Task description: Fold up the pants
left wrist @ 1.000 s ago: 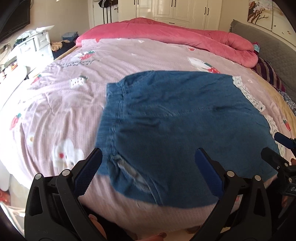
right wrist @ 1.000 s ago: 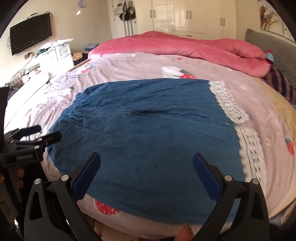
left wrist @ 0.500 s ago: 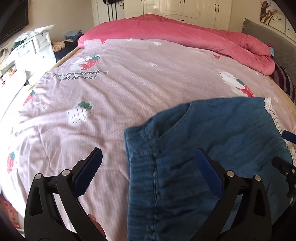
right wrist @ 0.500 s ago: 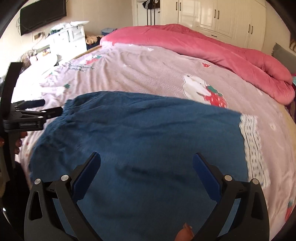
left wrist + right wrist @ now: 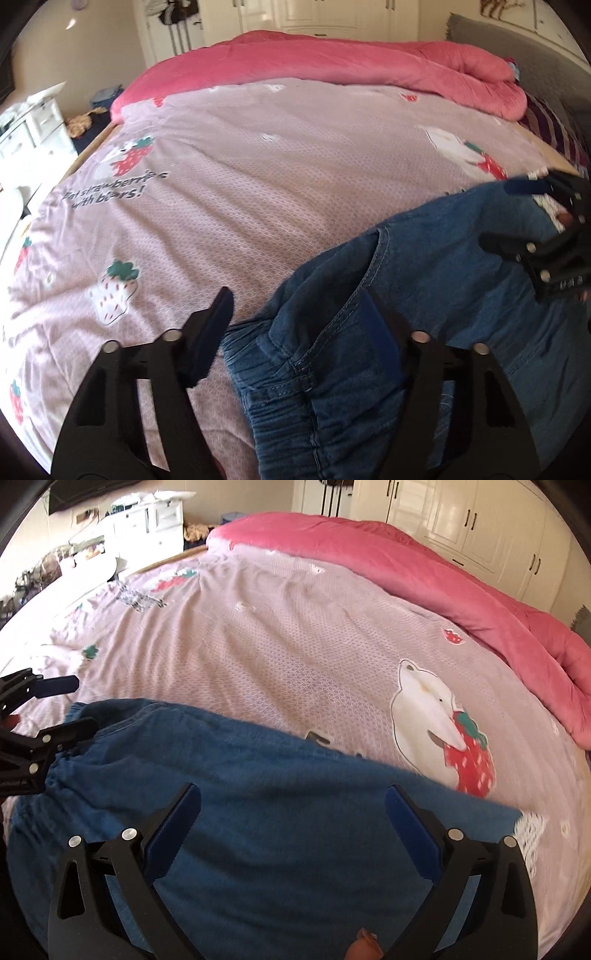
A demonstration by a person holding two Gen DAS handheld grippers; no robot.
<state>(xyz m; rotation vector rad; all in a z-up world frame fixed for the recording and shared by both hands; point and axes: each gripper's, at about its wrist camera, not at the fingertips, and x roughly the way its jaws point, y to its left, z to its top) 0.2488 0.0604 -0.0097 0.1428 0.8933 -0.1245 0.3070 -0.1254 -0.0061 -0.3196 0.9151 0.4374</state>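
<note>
Pants [image 5: 436, 295]: blue denim, near edge of bedspread [image 5: 258, 177]. Left gripper [image 5: 299, 325]: jaws just closing, waistband between, not yet pinched. Right gripper [image 5: 291, 816]: spread wide over the pants.

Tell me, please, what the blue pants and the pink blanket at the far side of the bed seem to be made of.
Pants: probably soft denim or chambray; matte blue weave, visible topstitching, gathered elastic waistband. Blanket: likely plush fleece or velvet, padded; soft sheen and thick rounded folds. Neither fibre can be confirmed by sight alone.
</note>
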